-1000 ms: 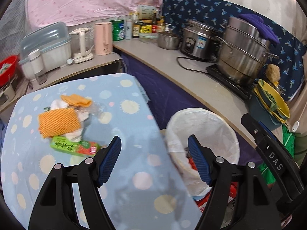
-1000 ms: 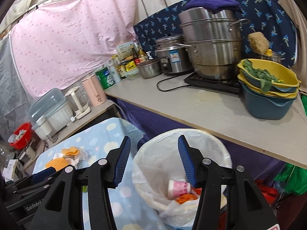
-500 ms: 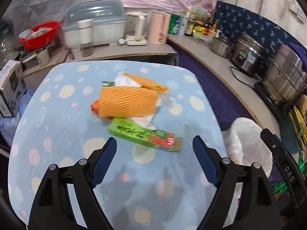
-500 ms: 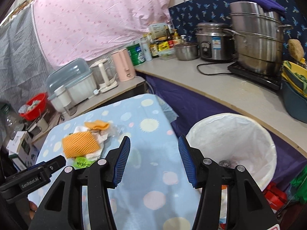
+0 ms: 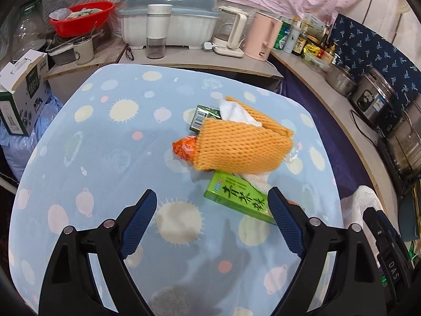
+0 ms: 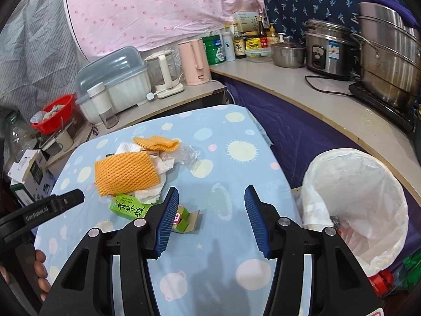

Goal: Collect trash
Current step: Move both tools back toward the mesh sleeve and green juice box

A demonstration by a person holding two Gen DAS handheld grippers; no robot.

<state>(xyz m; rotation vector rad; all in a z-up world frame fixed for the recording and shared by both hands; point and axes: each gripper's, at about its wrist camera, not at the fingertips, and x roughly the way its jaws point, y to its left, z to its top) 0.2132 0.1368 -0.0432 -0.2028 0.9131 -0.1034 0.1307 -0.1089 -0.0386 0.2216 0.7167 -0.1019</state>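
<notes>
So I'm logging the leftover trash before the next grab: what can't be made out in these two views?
- Left wrist view: the orange foam net covers most of the white tissue, a dark green packet and an orange wrapper.
- Same view: the green carton has its near end behind the right finger of the left gripper.
- Right wrist view: the white-lined bin shows only scraps at the bottom, too small to identify.

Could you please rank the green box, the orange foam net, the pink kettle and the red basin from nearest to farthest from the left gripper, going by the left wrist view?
From the left gripper:
1. Green box, by the right fingertip.
2. Orange foam net, mid-table.
3. Pink kettle on the back counter and red basin at far left: too close to call.
</notes>
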